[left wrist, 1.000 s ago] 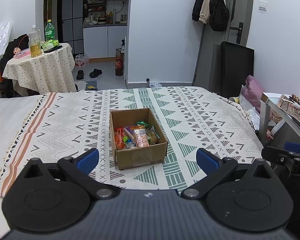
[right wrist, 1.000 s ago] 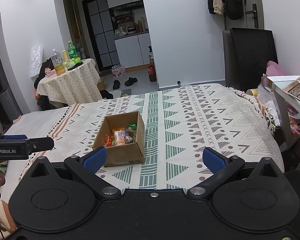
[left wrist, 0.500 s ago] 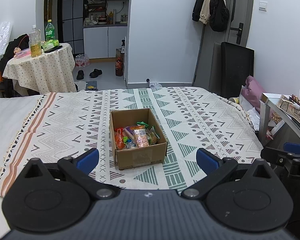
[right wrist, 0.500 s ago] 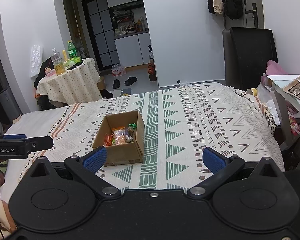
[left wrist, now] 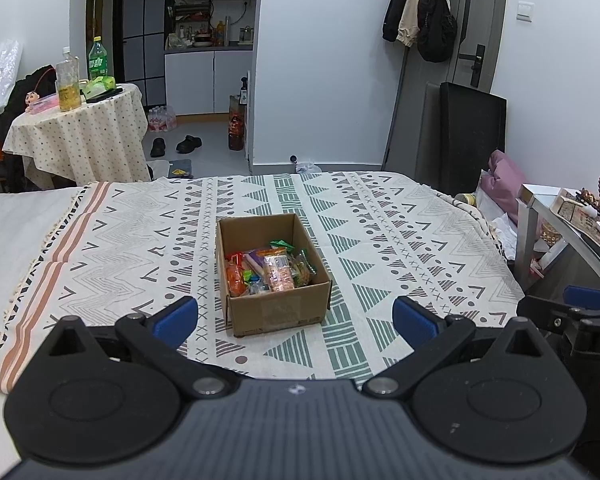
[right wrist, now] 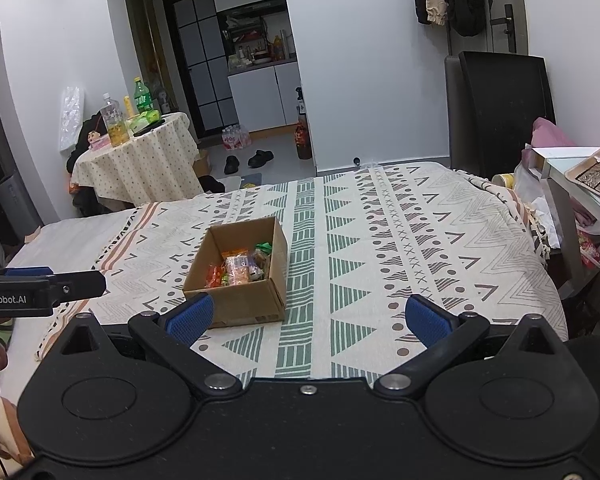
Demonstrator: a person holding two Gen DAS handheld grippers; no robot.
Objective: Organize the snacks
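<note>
An open cardboard box sits on the patterned bedspread. Several colourful snack packets lie inside it. My left gripper hovers just in front of the box, open wide, nothing between its blue pads. My right gripper is also open and empty, with the box ahead and to its left. Each view catches the other gripper at its edge: the right gripper and the left gripper.
A side table crowded with small items stands at the bed's right edge. Beyond the bed are a round clothed table with bottles, a black panel by the door, and shoes on the floor.
Hardly anything differs. Both grippers stay open and hover in place; the right gripper at the edge of the left wrist view has dipped slightly.
</note>
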